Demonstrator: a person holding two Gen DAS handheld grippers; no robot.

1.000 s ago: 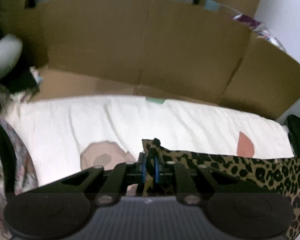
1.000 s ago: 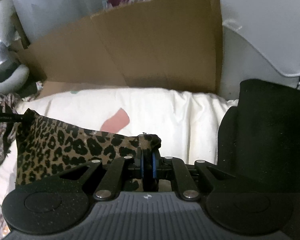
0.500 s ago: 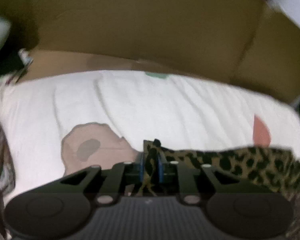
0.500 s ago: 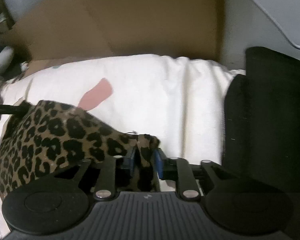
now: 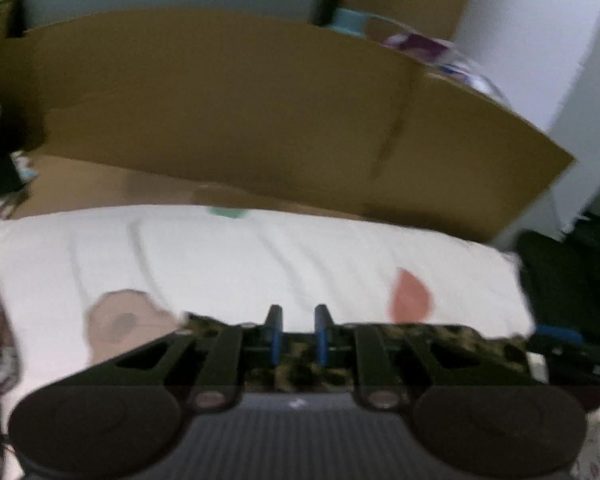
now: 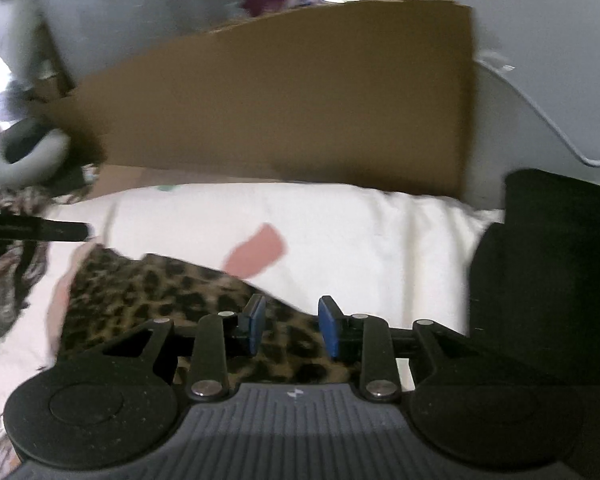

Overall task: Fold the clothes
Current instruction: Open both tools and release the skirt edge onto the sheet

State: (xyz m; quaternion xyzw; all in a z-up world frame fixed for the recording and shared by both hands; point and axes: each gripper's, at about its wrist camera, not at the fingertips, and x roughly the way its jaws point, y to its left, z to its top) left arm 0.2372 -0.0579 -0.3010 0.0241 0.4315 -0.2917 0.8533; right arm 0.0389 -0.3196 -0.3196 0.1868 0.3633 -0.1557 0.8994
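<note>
A leopard-print garment [image 6: 160, 292] lies flat on the white bedding [image 6: 360, 232], spreading left from under my right gripper [image 6: 292, 322]. That gripper stands open above the garment's near right corner, with nothing between its blue pads [image 6: 329, 330]. In the left wrist view only a blurred strip of the leopard-print garment [image 5: 440, 336] shows, just behind the linkage. My left gripper [image 5: 298, 326] is open over it, jaws a small way apart and holding nothing. One gripper's tip reaches into each opposite view.
A brown cardboard wall [image 5: 240, 112] runs along the far side of the bedding. A black cloth pile [image 6: 548, 272] rises at the right. A grey ring cushion [image 6: 24, 156] and a dark patterned garment [image 6: 8, 280] lie at the left.
Both grippers have opened and let go of the leopard garment's corners. The cloth has dropped onto the bedding, and both views have tilted up slightly.
</note>
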